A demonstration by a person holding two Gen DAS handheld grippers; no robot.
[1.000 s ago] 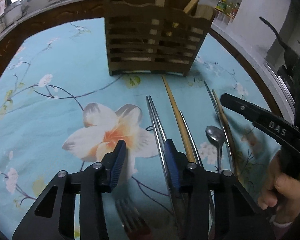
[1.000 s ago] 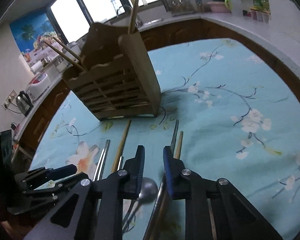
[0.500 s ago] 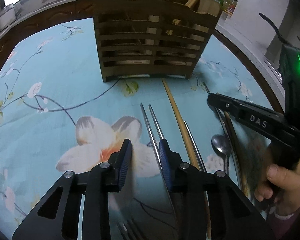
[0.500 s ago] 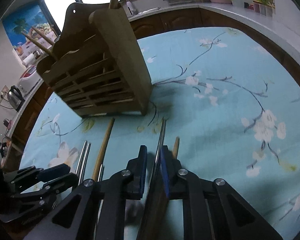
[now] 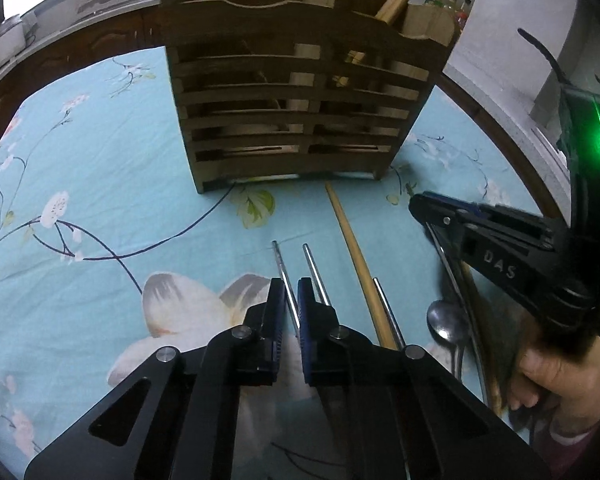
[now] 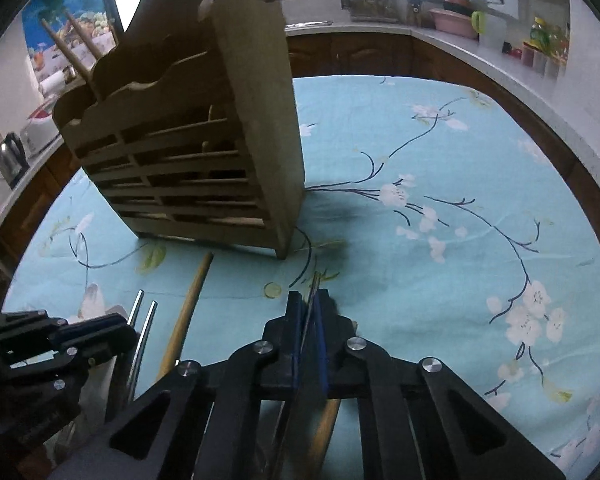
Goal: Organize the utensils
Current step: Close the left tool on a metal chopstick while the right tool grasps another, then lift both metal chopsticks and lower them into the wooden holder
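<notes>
Left gripper (image 5: 288, 300) pinches steel chopstick (image 5: 282, 268); right gripper (image 6: 309, 312) clamps another.

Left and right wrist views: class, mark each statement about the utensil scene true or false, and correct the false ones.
1. The left gripper is shut on a metal chopstick. True.
2. The wooden holder lies on its side. False: it stands upright.
3. The right gripper is wide open. False: it is shut on a thin metal utensil.
4. A spoon lies on the floral cloth. True.
</notes>
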